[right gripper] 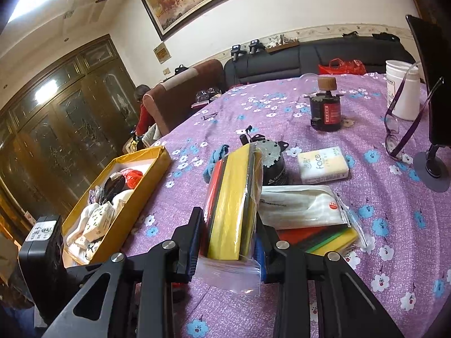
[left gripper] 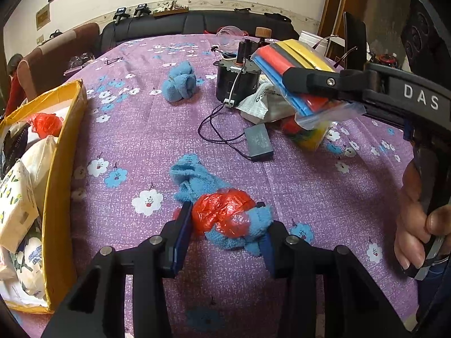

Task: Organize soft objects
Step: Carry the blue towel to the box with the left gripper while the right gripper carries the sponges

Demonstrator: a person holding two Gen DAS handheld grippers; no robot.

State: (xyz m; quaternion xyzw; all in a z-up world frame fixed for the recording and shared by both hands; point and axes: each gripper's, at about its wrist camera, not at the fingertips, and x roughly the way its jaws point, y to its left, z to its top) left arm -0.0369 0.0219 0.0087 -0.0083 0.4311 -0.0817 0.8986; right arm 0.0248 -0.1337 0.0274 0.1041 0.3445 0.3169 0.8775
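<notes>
Sponge pack pinched in the right gripper — left gripper clamps a red bag-and-towel bundle.
Purple floral tablecloth below; black sofa behind.

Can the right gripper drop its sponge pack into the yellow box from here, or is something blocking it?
Probably yes. The right gripper grips the sponge pack above the table, and the cloth between it and the yellow box looks bare.

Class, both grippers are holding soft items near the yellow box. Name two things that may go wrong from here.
1. The left gripper pinches a red plastic bag together with a blue cloth; the trailing cloth may slip free.
2. The right gripper holds a slippery bagged sponge pack; swinging it toward the yellow box could knock the black motor.
</notes>
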